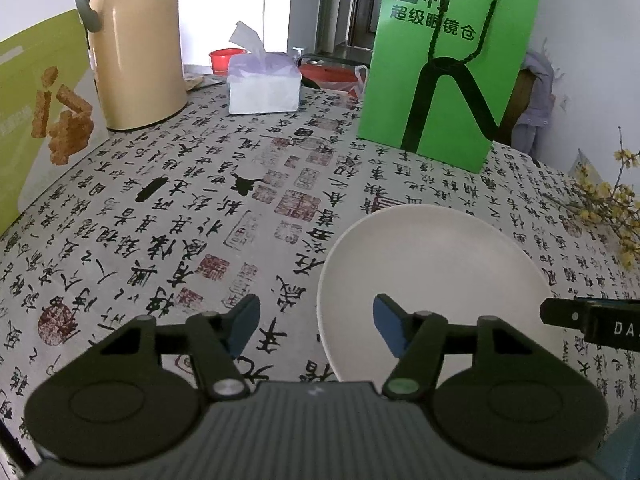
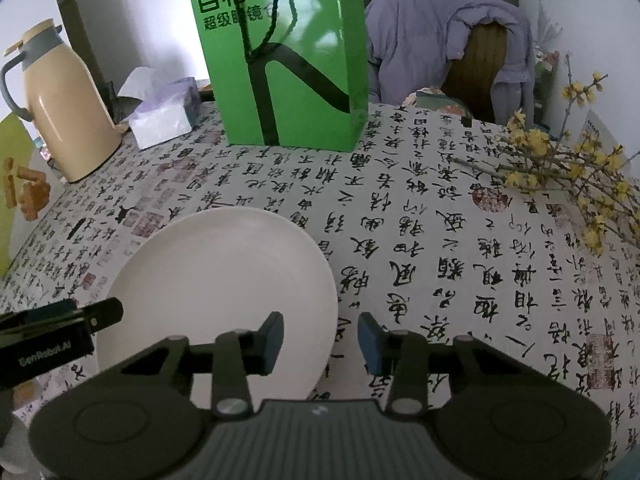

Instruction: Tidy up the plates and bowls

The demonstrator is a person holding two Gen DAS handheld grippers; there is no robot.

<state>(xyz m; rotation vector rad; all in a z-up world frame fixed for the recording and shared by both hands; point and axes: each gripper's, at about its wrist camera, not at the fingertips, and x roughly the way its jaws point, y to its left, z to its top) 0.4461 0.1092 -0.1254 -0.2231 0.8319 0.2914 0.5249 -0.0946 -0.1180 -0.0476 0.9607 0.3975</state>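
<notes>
A white round plate [image 1: 432, 280] lies flat on the calligraphy tablecloth; it also shows in the right wrist view [image 2: 224, 280]. My left gripper [image 1: 316, 326] is open and empty, with its right finger over the plate's left part and its left finger over the cloth. My right gripper [image 2: 320, 340] is open and empty, with its left finger over the plate's right edge and its right finger over the cloth. Each gripper's finger shows at the edge of the other's view. No bowl is in view.
A green paper bag [image 1: 452, 60] stands behind the plate. A beige thermos jug [image 1: 132, 48] and a tissue box [image 1: 264, 84] stand at the back left. Yellow flower branches [image 2: 560, 176] lie at the right. A chair with a purple jacket [image 2: 448, 48] is beyond the table.
</notes>
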